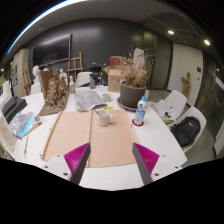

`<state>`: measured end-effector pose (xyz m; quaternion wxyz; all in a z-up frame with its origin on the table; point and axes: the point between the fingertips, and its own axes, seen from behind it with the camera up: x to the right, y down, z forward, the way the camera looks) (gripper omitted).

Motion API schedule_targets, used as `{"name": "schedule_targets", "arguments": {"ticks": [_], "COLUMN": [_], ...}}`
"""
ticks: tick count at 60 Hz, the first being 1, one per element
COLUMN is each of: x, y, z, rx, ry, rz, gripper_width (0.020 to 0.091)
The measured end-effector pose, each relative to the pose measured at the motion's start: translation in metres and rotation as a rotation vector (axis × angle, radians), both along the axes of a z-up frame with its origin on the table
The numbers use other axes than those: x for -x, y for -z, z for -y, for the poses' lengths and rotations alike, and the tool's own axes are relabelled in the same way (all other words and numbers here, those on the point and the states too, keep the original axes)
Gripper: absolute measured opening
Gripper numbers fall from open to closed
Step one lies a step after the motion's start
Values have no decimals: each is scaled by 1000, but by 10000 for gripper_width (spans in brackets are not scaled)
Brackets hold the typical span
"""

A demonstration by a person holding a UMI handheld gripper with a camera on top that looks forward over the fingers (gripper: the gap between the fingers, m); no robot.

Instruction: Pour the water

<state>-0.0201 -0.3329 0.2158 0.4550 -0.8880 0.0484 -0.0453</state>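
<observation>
View along the tongs (pixel 112 160) above a white bench (pixel 60 168). The two fingers stand wide apart, their magenta pads (pixel 75 155) facing inward, and nothing lies between them; the tongs are open and empty. Just beyond the fingertips two tan mats (pixel 90 135) lie side by side on the bench. At the far edge of the mats stands a small white cup (pixel 102 117), upright. To its right, just off the mats, stands a clear water bottle (pixel 140 110) with a blue label and a white cap, also upright and apart from the cup. Behind cup and bottle sits a dark round planter (pixel 131 94) holding dry brown stems. On the far left of the bench a wooden model (pixel 55 92) rises; papers (pixel 88 98) lie between it and the planter. A book with a coloured cover (pixel 24 124) lies at the near left. A black bag (pixel 185 130) rests at the right, near white chairs (pixel 172 102). The room behind is dim, with dark walls and ceiling lights.
</observation>
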Motion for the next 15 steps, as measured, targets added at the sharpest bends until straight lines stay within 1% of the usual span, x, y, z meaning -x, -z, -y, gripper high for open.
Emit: {"name": "schedule_targets", "arguments": {"ticks": [11,15], "x": [0,2], "y": [-5,-7], "z": [8,7], "rx": [-8,-13], "ry": [23,19], "rz": [19,2], "gripper_width": [852,851]}}
